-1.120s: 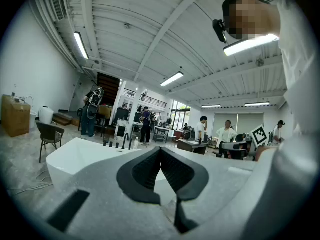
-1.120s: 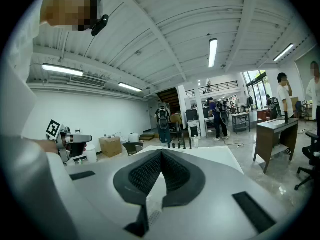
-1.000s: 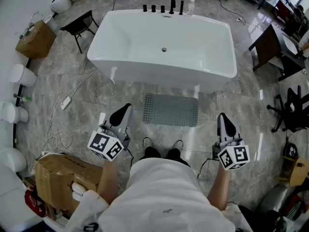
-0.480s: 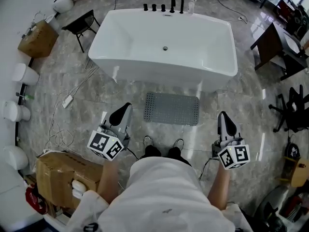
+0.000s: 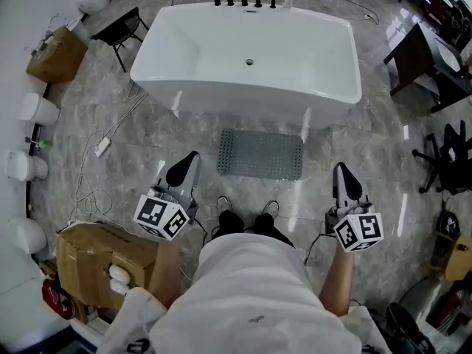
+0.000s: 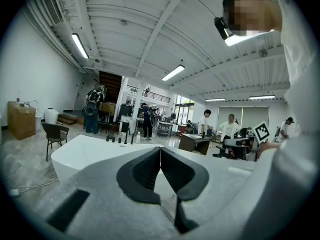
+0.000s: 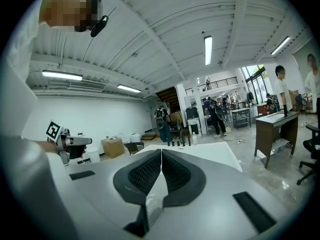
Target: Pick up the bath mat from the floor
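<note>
The grey perforated bath mat (image 5: 259,154) lies flat on the marble floor, just in front of the white bathtub (image 5: 247,57). My left gripper (image 5: 190,158) hangs above the floor to the mat's near left, jaws shut and empty. My right gripper (image 5: 342,170) is held to the mat's near right, also shut with nothing in it. In the left gripper view the closed left gripper (image 6: 160,151) points level toward the bathtub (image 6: 85,151). In the right gripper view the closed right gripper (image 7: 161,154) points over the tub rim (image 7: 215,151). The person's black shoes (image 5: 243,223) stand just short of the mat.
A cardboard box (image 5: 103,253) sits at my near left, with a white cable (image 5: 103,150) trailing across the floor beyond it. A black chair (image 5: 122,32) and another box (image 5: 55,54) stand far left. A dark desk (image 5: 424,57) and office chair (image 5: 446,161) are on the right.
The head view has shifted slightly, so tub and mat sit a little higher in it. Both grippers stay shut in about the same place.
</note>
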`<state>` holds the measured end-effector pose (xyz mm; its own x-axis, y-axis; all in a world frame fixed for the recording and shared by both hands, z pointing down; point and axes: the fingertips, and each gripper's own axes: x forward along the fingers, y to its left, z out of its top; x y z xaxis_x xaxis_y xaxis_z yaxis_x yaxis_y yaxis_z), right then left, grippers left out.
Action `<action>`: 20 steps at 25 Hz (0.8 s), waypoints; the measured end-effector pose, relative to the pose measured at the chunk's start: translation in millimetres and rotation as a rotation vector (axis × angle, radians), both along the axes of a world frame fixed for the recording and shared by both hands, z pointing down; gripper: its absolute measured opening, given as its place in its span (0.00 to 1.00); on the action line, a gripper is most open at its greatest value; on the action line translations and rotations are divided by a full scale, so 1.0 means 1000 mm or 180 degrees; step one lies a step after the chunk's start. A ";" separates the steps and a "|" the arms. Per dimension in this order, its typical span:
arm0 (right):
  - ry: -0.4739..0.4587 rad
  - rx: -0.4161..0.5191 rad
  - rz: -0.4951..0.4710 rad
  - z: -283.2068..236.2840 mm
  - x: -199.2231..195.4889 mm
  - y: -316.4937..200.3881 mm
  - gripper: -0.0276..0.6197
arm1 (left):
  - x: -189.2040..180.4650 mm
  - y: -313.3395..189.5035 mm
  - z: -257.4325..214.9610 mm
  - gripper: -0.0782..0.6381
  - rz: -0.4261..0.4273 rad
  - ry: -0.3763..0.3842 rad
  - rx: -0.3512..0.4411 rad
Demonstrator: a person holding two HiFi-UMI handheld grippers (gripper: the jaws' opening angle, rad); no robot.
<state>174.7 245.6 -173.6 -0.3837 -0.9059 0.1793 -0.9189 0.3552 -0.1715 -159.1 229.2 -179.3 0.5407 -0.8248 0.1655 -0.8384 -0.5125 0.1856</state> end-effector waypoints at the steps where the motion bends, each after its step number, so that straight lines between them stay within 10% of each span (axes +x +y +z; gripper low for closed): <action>1: -0.0004 -0.0022 -0.0023 0.002 0.003 0.001 0.05 | 0.005 0.001 0.002 0.13 -0.0006 -0.0019 -0.0022; 20: -0.0065 -0.0456 -0.0215 0.059 0.000 -0.015 0.05 | 0.029 0.002 0.043 0.13 0.0020 -0.0110 -0.0385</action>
